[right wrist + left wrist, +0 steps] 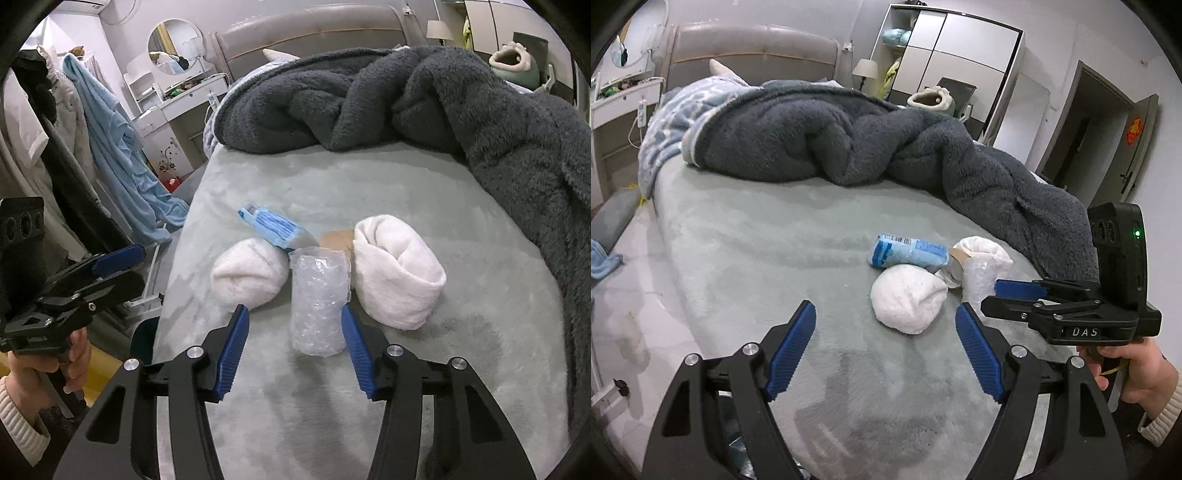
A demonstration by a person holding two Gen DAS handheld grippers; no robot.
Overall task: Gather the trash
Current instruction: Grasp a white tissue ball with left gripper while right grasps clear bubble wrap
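A: Nothing looks collected yet. The whole pile sits together on the bed: a bubble-wrap roll, a blue packet, and two white bundles either side.

B: And the right gripper?

A: Its fingers straddle the near end of the bubble wrap, one pad at its edge, the other clear. No pinch yet.

B: The left gripper?

A: Spread wide, empty, just short of the nearer white bundle. I can't see any bin.
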